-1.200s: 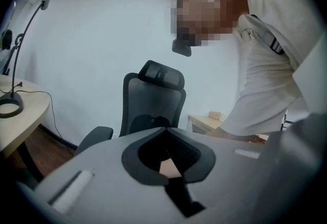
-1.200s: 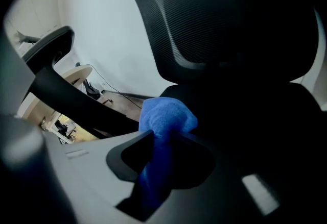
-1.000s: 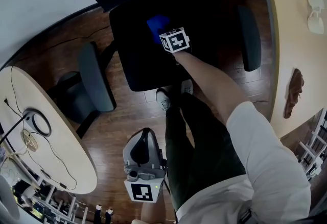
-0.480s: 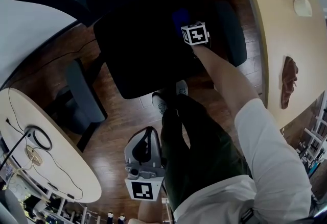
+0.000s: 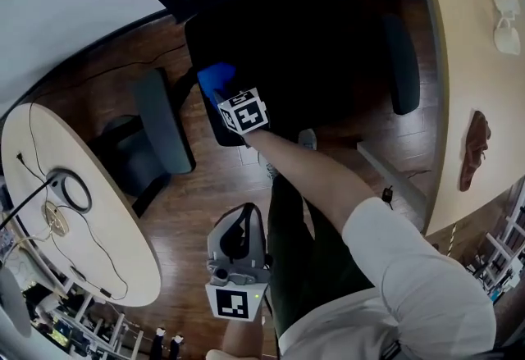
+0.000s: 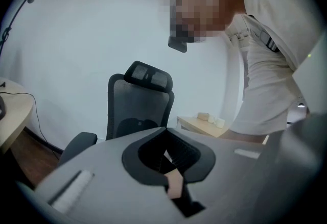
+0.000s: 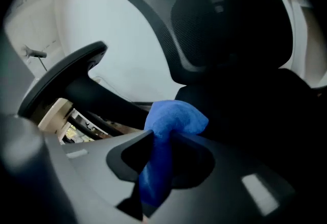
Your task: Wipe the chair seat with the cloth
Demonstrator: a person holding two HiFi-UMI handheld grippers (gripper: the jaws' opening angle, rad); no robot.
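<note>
The black chair seat fills the upper middle of the head view. A blue cloth lies against the seat's front left edge, and my right gripper is shut on it, its marker cube just behind. In the right gripper view the cloth bulges out between the shut jaws of the right gripper, with the seat dark beyond. My left gripper hangs low beside the person's leg, away from the chair. In its own view the left gripper is shut and holds nothing.
The chair's armrests flank the seat, and its backrest rises behind. A wooden table runs down the right. A rounded table with cables sits at the left. The person's shoe stands on the wood floor in front.
The right gripper has carried the cloth from the seat's right side across to its front left edge. The left gripper has stayed low by the leg.
</note>
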